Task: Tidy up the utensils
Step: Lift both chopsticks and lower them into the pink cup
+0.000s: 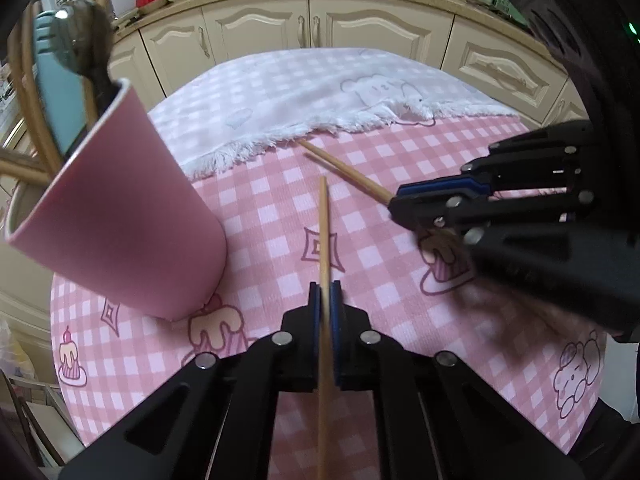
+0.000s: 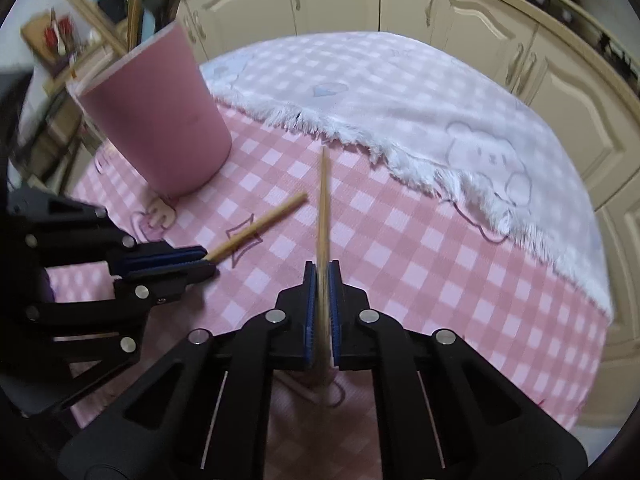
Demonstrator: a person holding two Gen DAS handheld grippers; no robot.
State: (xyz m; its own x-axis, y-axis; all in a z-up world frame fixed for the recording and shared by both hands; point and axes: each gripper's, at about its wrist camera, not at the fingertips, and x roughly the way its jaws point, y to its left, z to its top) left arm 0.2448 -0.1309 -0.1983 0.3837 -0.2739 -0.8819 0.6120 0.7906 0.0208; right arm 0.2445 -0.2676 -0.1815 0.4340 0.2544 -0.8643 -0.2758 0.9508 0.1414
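Note:
A pink cup [image 1: 132, 216] stands on the pink checked tablecloth, holding a blue-handled utensil [image 1: 56, 80], a dark spoon [image 1: 86, 36] and wooden sticks. It also shows in the right wrist view [image 2: 160, 128]. My left gripper [image 1: 325, 292] is shut on a wooden chopstick [image 1: 324, 224] pointing forward, right of the cup. My right gripper [image 2: 322, 272] is shut on another wooden chopstick [image 2: 323, 200]. In the left wrist view my right gripper [image 1: 400, 198] is at the right with its chopstick [image 1: 344, 170]. In the right wrist view my left gripper [image 2: 208, 260] is at the left with its chopstick [image 2: 260, 226].
A white fringed cloth [image 1: 320, 96] with a bear print covers the table's far half; it also shows in the right wrist view [image 2: 400, 100]. Cream kitchen cabinets [image 1: 312, 24] stand beyond the table. The table edge curves near on the left and right.

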